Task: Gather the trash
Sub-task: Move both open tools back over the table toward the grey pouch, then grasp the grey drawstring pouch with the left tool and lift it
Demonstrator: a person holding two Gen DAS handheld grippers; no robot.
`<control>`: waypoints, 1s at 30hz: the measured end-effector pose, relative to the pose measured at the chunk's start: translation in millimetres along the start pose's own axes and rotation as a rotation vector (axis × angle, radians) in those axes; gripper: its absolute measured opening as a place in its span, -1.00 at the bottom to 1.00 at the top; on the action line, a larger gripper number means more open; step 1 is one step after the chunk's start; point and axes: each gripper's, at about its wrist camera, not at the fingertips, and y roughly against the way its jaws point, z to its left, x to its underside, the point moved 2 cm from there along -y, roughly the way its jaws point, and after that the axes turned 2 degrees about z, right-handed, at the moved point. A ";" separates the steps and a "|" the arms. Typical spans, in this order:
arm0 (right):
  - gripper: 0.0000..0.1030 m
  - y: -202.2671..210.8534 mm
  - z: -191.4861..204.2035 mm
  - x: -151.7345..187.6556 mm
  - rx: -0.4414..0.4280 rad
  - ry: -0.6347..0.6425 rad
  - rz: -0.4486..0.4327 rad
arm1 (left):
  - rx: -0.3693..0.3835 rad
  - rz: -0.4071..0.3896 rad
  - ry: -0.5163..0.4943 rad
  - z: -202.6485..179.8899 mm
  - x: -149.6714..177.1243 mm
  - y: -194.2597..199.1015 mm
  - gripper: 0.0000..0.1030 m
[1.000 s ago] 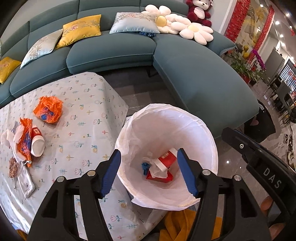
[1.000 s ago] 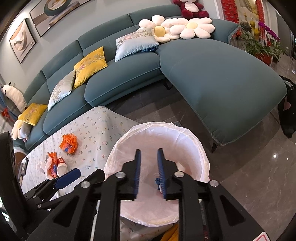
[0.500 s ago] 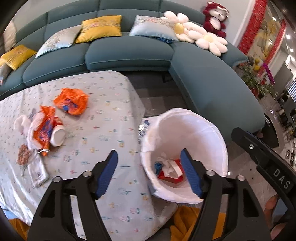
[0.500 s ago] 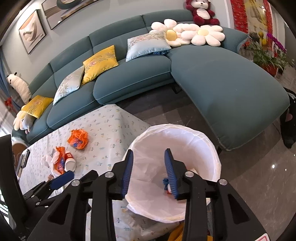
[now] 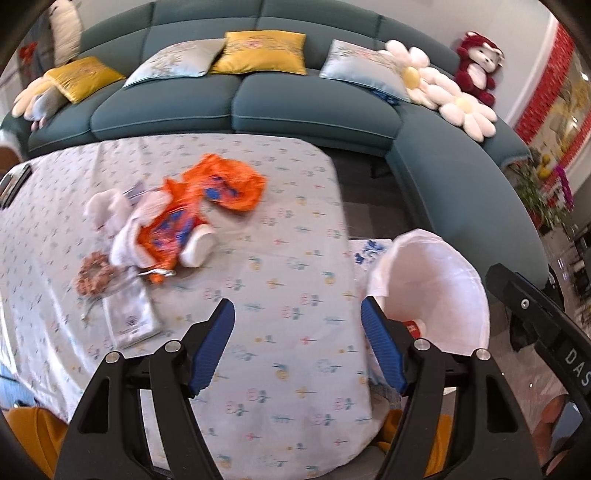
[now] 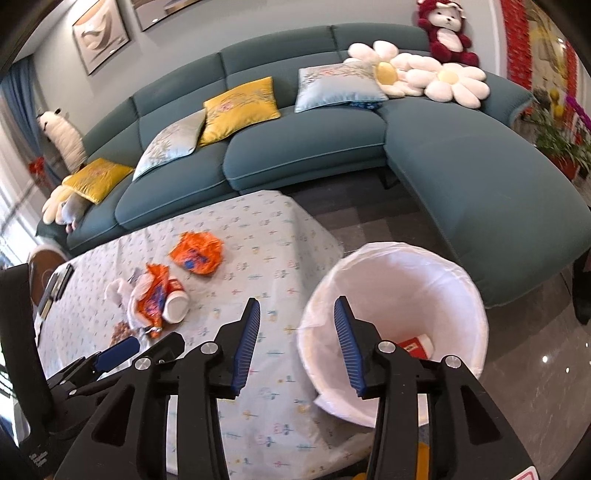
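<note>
A white-lined trash bin (image 5: 443, 280) (image 6: 413, 280) stands on the floor at the table's right end, with a red and white packet (image 6: 415, 345) inside. On the flowered tablecloth (image 5: 280, 258) lie an orange wrapper (image 5: 229, 184) (image 6: 197, 253), an orange packet over white tissue and a white cup (image 5: 170, 232) (image 6: 157, 301), a brown scrunchie-like thing (image 5: 94, 273) and a silvery sachet (image 5: 129, 317). My left gripper (image 5: 297, 341) hangs open and empty over the table's near part. My right gripper (image 6: 295, 338) is opening, empty, over the table edge beside the bin.
A teal corner sofa (image 6: 461, 166) with yellow and pale cushions, flower pillows and a red plush bear (image 6: 445, 31) wraps the back and right. Dark glossy floor (image 6: 535, 354) lies around the bin. A dark flat device (image 6: 55, 286) rests at the table's far left.
Both grippers have swung left from above the bin toward the table. The right gripper's jaws have widened from nearly shut. The left gripper's jaws stay wide.
</note>
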 end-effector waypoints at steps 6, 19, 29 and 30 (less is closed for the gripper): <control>-0.16 -4.4 32.0 4.1 -0.021 0.049 0.014 | -0.028 -0.004 0.060 37.5 3.5 5.2 0.31; -0.14 -27.9 98.3 21.6 -0.056 0.150 0.072 | -0.081 0.034 0.213 124.5 19.2 -2.6 0.32; -0.13 -65.0 139.9 38.5 -0.083 0.206 0.147 | -0.113 0.124 0.358 186.5 38.8 -35.9 0.38; -0.14 -69.2 143.1 39.7 -0.084 0.211 0.155 | -0.114 0.135 0.375 192.5 40.9 -40.7 0.37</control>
